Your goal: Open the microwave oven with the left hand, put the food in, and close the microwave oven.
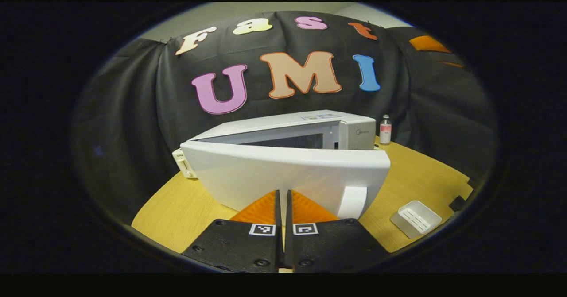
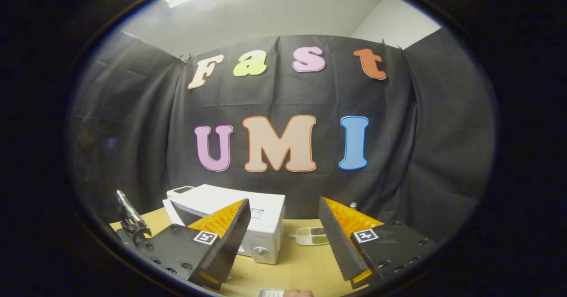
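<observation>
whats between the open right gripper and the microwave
In the right gripper view, bare tabletop separates the right gripper from the microwave.

Open microwave door (image 1: 283,175) blocks path just ahead of left gripper (image 1: 283,208); bare bench (image 1: 425,177) right of door, toward tray (image 1: 415,218).

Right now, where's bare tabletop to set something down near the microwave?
Free: the wood right of the microwave, between the small bottle and the white tray; also the strip left of the open door, toward the table edge. In the right gripper view, bare wood lies between the microwave and the food dish. Crowded: directly ahead, the door sweeps that space.
</observation>
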Action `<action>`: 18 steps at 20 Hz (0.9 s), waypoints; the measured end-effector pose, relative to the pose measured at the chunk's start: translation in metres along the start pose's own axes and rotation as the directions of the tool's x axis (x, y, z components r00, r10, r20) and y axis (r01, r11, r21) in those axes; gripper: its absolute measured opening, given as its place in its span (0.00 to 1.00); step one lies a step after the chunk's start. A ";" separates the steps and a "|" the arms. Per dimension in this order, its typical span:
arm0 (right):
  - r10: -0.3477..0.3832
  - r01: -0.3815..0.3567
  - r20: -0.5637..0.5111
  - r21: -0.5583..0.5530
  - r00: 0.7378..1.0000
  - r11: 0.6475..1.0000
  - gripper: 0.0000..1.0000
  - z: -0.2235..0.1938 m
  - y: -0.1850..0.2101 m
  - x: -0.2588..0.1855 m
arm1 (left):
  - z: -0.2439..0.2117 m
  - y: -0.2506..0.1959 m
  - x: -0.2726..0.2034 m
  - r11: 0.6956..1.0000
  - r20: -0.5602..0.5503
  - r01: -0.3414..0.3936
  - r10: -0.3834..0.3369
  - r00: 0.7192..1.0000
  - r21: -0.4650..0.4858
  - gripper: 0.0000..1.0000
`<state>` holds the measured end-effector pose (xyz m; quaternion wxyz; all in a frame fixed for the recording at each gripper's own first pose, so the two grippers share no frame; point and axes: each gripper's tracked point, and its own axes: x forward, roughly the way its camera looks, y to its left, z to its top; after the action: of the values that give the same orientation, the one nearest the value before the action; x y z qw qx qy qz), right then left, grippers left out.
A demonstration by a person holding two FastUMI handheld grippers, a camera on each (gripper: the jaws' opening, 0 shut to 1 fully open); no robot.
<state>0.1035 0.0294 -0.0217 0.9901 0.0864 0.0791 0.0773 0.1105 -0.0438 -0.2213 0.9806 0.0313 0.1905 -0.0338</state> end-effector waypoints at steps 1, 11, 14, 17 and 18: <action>-0.001 0.001 -0.001 -0.001 1.000 1.000 0.91 0.000 -0.001 0.001 | 0.002 -0.001 0.005 1.000 0.002 0.003 -0.003 1.000 0.001 0.00; -0.023 0.024 0.017 -0.032 1.000 0.999 0.95 0.006 -0.010 0.010 | 0.021 -0.015 0.057 0.999 0.018 0.038 -0.038 0.999 0.023 0.00; -0.026 0.027 0.017 -0.038 1.000 0.999 0.92 0.007 -0.011 0.009 | 0.025 -0.018 0.070 0.999 0.020 0.043 -0.044 0.999 0.026 0.00; -0.027 0.028 0.015 -0.035 1.000 0.999 0.92 0.007 -0.011 0.007 | 0.025 -0.020 0.079 0.999 0.016 0.046 -0.047 0.999 0.022 0.00; -0.025 0.025 0.016 -0.038 1.000 0.999 0.92 0.008 -0.010 0.007 | 0.025 -0.021 0.082 0.999 0.015 0.046 -0.046 0.999 0.015 0.00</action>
<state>0.1134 0.0198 -0.0169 0.9930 0.0674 0.0708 0.0656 0.1939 -0.0706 -0.2305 0.9807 0.0338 0.1834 -0.0581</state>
